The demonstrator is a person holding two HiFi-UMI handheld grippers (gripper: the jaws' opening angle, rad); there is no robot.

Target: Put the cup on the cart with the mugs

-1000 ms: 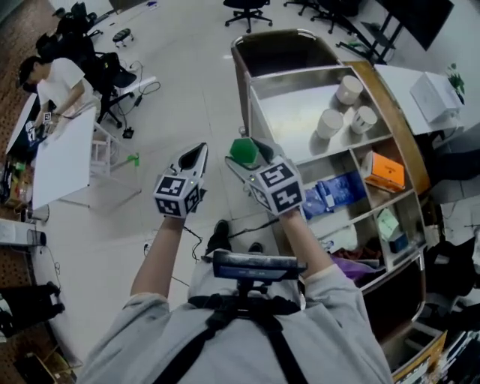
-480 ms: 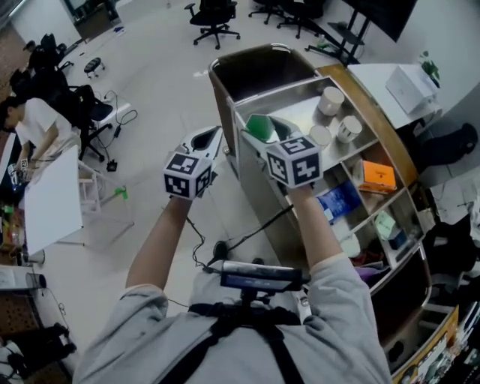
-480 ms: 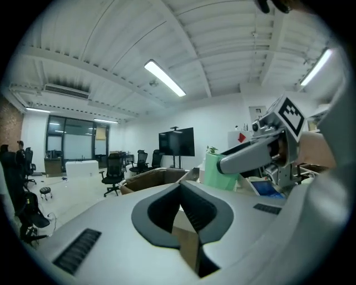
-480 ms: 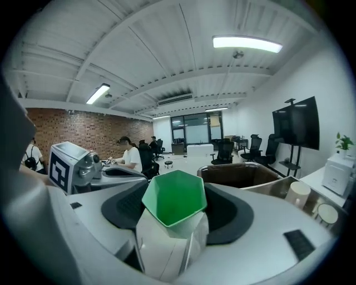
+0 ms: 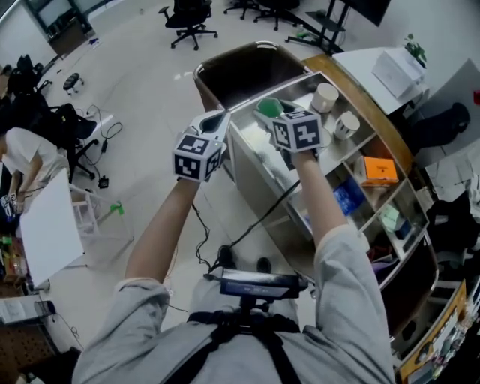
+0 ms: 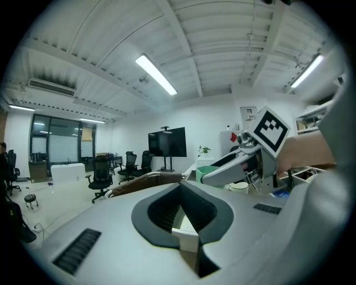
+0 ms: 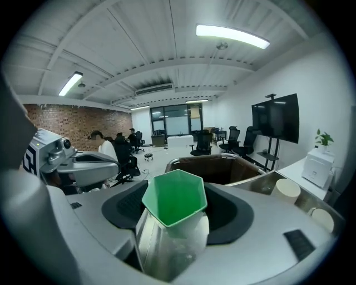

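A green cup [image 5: 268, 106] with a six-sided rim [image 7: 174, 198] sits between the jaws of my right gripper [image 5: 276, 118], which is shut on it. The cup hangs over the near end of the steel cart's top shelf [image 5: 253, 147]. White mugs [image 5: 325, 96] [image 5: 346, 124] stand on that shelf a little beyond it, and they show to the right in the right gripper view [image 7: 287, 189]. My left gripper [image 5: 219, 120] is held just left of the cart, its jaws together and nothing in them. In the left gripper view, the right gripper [image 6: 245, 161] and the cup [image 6: 206, 172] show to the right.
A dark brown bin [image 5: 240, 71] closes the cart's far end. Lower shelves hold an orange box [image 5: 380, 170] and blue packs [image 5: 349, 197]. Office chairs [image 5: 187, 15] stand on the open floor. A person [image 5: 22, 161] sits at a white table [image 5: 49, 225] on the left.
Both grippers have moved forward to the cart. The green cup has gone from beside the cart to over its top shelf, closer to the mugs.
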